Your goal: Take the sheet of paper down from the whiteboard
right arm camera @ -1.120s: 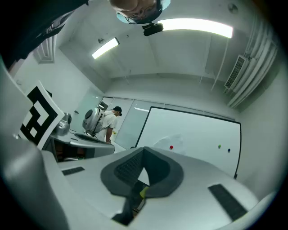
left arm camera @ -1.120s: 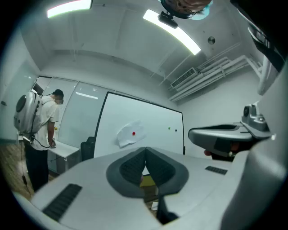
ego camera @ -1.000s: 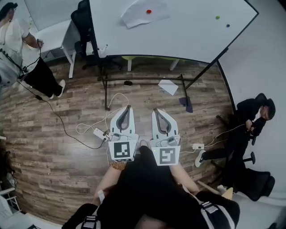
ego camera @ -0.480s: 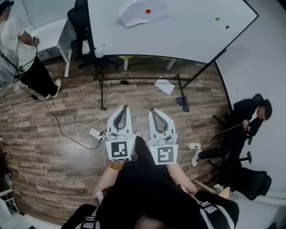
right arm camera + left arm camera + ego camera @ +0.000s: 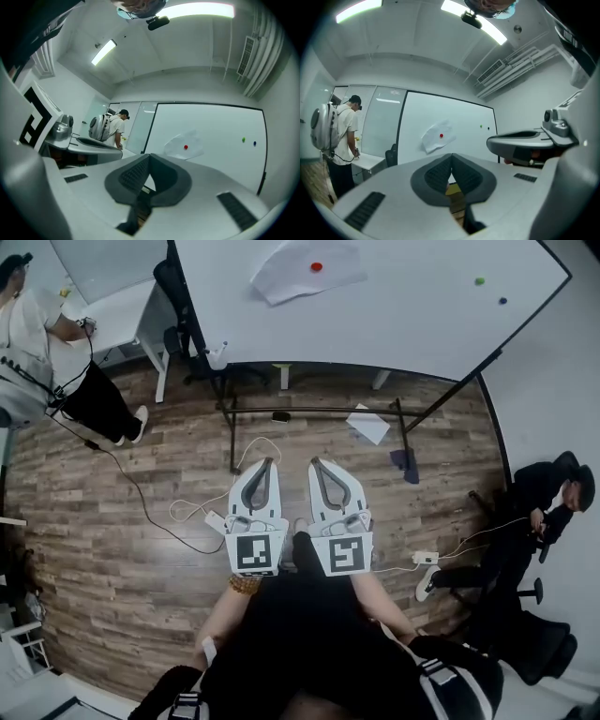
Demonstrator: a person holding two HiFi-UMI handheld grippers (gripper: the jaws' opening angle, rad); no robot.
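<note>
A crumpled white sheet of paper [image 5: 305, 273] hangs on the large white whiteboard [image 5: 403, 315], pinned near its top by a small round red magnet [image 5: 317, 266]. It is well apart from both tools. The left tool [image 5: 265, 462] and the right tool [image 5: 316, 463] are held side by side above the wood-plank floor [image 5: 141, 549], pointing level toward the board. Each tool's 2 jaws meet at the tips with nothing between them. To the right of the paper, 1 small green magnet [image 5: 480, 281] and 1 blue magnet [image 5: 502, 301] sit on the board.

Whiteboard [image 5: 403, 306], 12 o'clock: smooth, slightly glossy. Sheet of paper [image 5: 305, 273]: matt, creased. Floor [image 5: 122, 549]: grained wood planks. Left gripper [image 5: 267, 462], right gripper [image 5: 316, 463]: matt grey plastic.
</note>
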